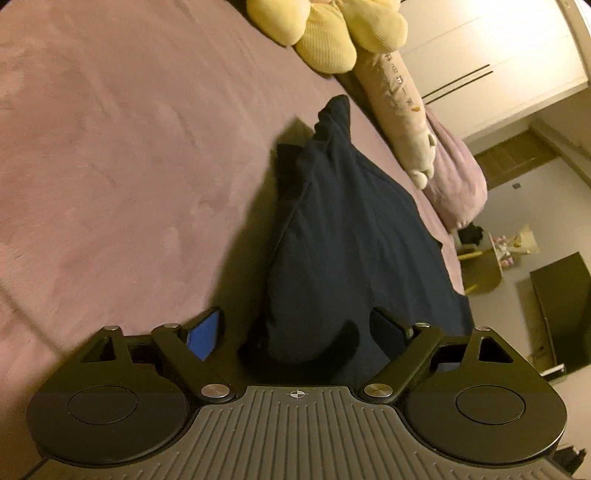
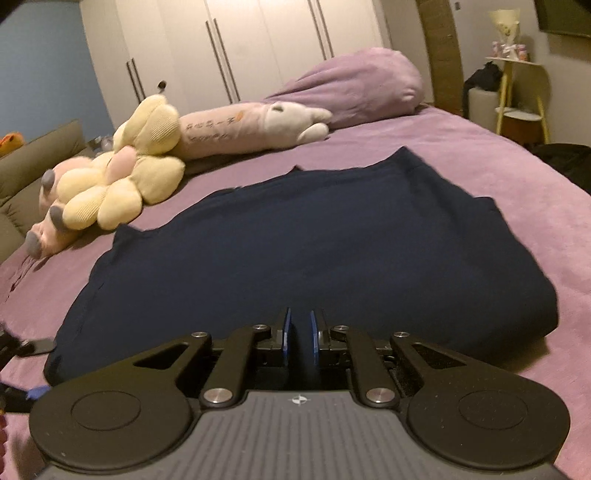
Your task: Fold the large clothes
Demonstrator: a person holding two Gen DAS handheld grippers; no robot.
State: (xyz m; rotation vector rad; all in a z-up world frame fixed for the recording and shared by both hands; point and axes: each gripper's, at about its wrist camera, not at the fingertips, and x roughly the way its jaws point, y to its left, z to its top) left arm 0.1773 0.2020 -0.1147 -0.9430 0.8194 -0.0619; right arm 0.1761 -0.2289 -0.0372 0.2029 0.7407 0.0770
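Garment [image 2: 295,251] lies spread dark and flat on the bed [image 2: 498,155], near the plush toys [image 2: 122,184]. Your right gripper [image 2: 299,332] has its fingers nearly closed, seemingly pinching the near edge; your left gripper [image 1: 295,332] stands wide open around a bunched end, ready to lift a fold.

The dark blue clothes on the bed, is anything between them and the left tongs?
Nothing visible is. The left tongs stand wide open right over the near end of the dark blue clothes; the yellow plush toy lies far off.
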